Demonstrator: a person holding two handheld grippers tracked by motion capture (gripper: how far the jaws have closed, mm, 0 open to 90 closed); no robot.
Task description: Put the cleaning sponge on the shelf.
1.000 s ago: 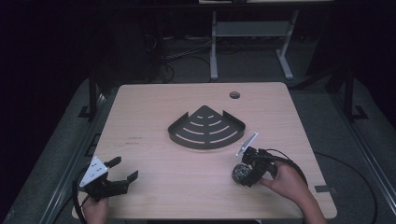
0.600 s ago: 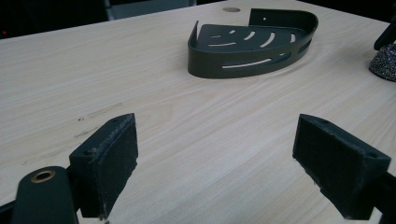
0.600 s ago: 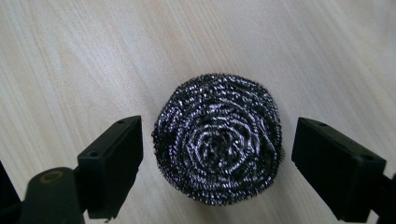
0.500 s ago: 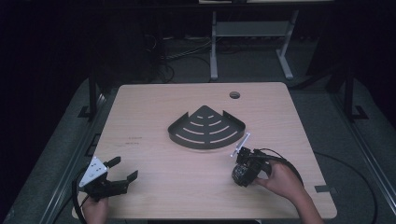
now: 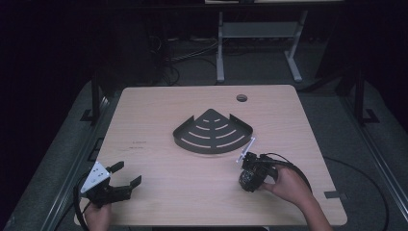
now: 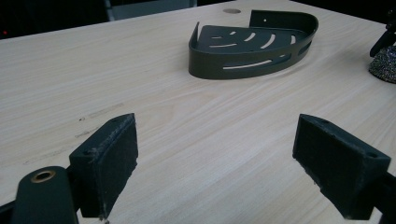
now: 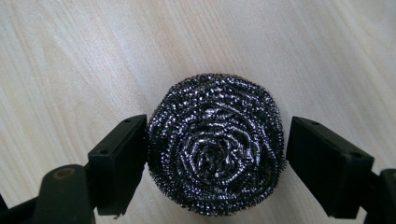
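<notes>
Right gripper (image 7: 215, 158): jaws straddle the steel scourer (image 7: 215, 150) and have just been closing; the left pad touches its edge, the right pad stands just off it, so nothing is clamped yet.
Left gripper (image 6: 231, 163): jaws wide apart over bare wood, nothing between them.
Scourer, place: on the wooden table (image 5: 159, 120), near its front right, just in front of the black corner rack's (image 5: 213, 133) curved rim and apart from it.
Scourer, look: a round ball of dark, shiny metal coils wound in a spiral toward the centre, with a fuzzy outline.
High view adds: the whole table, both hands at its near edge, well apart; the right gripper (image 5: 252, 174) points down, hiding most of the scourer; a round hole (image 5: 241, 98) near the far edge.
Right gripper view adds: the coil pattern and the pad gaps, close up.
Left gripper view adds: the rack (image 6: 254, 44) from the side, with slotted wall and floor, and the scourer (image 6: 384, 65) at the right margin.
</notes>
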